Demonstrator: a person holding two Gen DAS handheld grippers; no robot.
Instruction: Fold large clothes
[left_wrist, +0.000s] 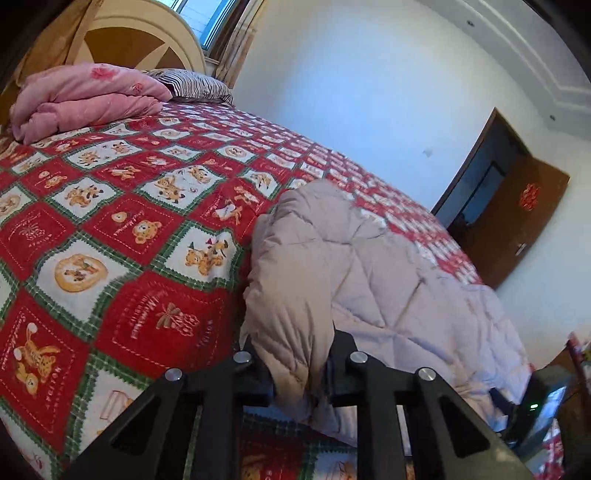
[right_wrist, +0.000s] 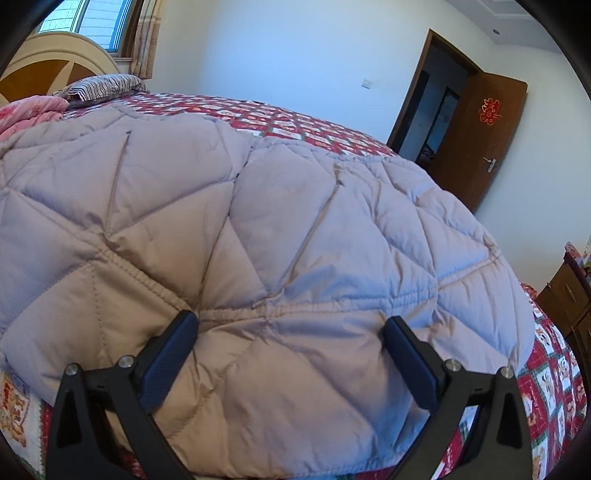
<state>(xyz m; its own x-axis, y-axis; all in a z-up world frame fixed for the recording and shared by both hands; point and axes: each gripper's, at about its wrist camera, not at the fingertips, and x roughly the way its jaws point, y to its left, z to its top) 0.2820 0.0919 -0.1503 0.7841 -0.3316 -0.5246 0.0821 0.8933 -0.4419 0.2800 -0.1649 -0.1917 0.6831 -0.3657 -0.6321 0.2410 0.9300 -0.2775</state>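
Observation:
A large pale lilac quilted coat (right_wrist: 280, 229) lies on the bed and fills most of the right wrist view. In the left wrist view the coat (left_wrist: 369, 273) lies at the right half. My left gripper (left_wrist: 297, 363) is shut on a raised fold of the coat at its left edge. My right gripper (right_wrist: 290, 354) is open, its two fingers spread wide and resting on the coat near its front hem. The right gripper also shows at the lower right in the left wrist view (left_wrist: 532, 410).
The bed has a red, green and white patchwork cover (left_wrist: 122, 229). A folded pink quilt (left_wrist: 85, 96) and a striped pillow (left_wrist: 192, 85) lie by the headboard. An open brown door (right_wrist: 469, 140) and a wooden cabinet (right_wrist: 569, 295) stand at the right.

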